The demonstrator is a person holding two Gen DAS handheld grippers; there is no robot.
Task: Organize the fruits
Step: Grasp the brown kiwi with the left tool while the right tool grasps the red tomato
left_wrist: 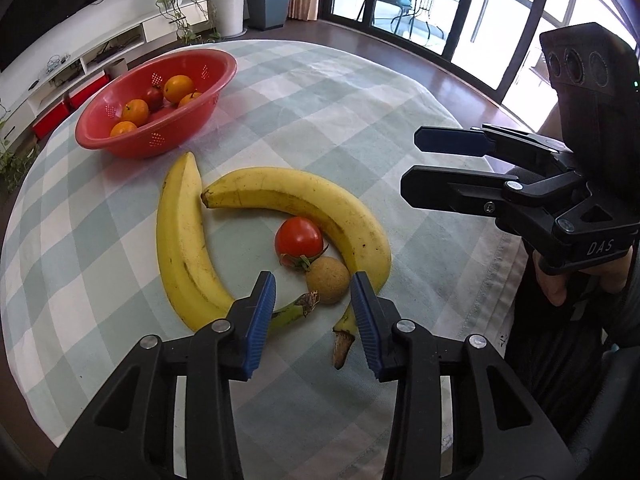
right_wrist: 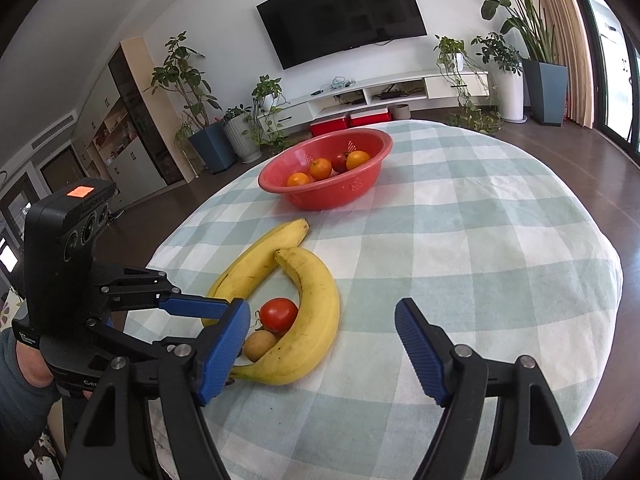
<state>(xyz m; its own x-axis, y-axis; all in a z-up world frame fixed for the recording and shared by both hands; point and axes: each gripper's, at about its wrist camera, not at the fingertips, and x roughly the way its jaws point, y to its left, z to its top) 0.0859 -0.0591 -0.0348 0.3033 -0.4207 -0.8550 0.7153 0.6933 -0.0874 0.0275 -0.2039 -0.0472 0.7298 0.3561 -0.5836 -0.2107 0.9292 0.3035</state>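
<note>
Two yellow bananas [left_wrist: 180, 232] [left_wrist: 320, 200] curve around a red tomato [left_wrist: 299, 238] and a small brown round fruit [left_wrist: 328, 280] on the checked tablecloth [left_wrist: 360, 100]. My left gripper [left_wrist: 313, 284] hangs just over the near banana stems. Its blue pads stand narrowly apart, with the brown fruit and a stem at the gap and nothing pressed. My right gripper [right_wrist: 322, 308] is open wide above the cloth beside the right banana [right_wrist: 316, 312], and it holds nothing. A red bowl [left_wrist: 132, 144] holds several oranges [left_wrist: 179, 88] and a tomato.
The bowl [right_wrist: 340, 196] sits at the far side of the round table, beyond the bananas. The table's near edge drops off close to both grippers. A person's hand [left_wrist: 560, 288] grips the right tool. Potted plants, a TV shelf and glass doors surround the table.
</note>
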